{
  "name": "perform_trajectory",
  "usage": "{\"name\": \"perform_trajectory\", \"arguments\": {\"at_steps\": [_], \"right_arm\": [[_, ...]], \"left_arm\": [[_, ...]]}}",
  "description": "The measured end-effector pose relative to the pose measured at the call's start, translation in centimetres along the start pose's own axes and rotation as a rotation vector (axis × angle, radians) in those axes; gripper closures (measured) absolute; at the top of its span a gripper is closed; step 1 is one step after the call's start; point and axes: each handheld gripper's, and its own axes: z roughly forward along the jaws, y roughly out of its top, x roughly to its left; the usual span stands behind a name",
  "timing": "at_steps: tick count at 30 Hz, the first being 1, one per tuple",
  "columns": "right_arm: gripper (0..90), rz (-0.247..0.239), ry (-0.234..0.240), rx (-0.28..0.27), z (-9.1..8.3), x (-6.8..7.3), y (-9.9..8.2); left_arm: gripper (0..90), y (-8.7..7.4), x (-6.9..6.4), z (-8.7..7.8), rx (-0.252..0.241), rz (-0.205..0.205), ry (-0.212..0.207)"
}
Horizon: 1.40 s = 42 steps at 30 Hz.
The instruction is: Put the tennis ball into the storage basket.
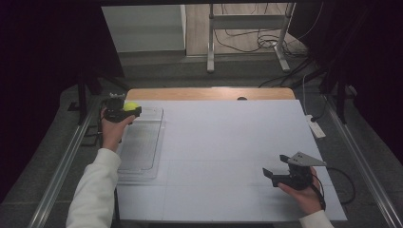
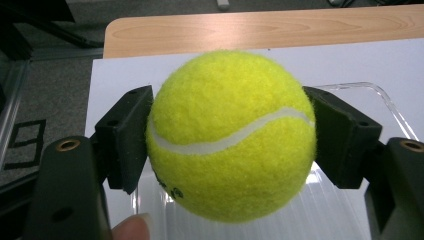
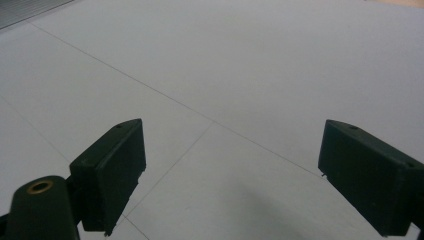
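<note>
A yellow tennis ball [image 2: 230, 132] sits clamped between both black pads of my left gripper [image 2: 227, 135]. In the high view that left gripper [image 1: 130, 110] holds the tennis ball [image 1: 130, 105] above the far end of a clear plastic tray [image 1: 140, 147] at the table's left side. Near the front right of the white table, my right gripper [image 1: 278, 167] rests in the person's hand with its jaws wide apart. In its own view the right gripper [image 3: 230, 180] has only bare white surface between its fingers [image 3: 112, 165].
The white board [image 1: 228, 142] covers the table, with a wooden strip [image 1: 209, 93] along its far edge. A white power strip [image 1: 316, 127] lies off the right edge. Metal rails run down both sides, and a frame with cables stands behind the table.
</note>
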Motion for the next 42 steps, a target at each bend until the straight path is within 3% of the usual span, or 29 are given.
{"name": "perform_trajectory", "arguments": {"at_steps": [29, 42], "right_arm": [[12.1, 0.001, 0.003, -0.001, 0.1, 0.0, 0.0], [12.2, 0.002, 0.003, 0.000, 0.1, 0.0, 0.0]], "left_arm": [[26.4, -0.9, -0.2, 0.9, 0.062, 0.007, -0.001], [26.3, -1.2, -0.4, 1.2, 0.096, 0.046, 0.007]]}}
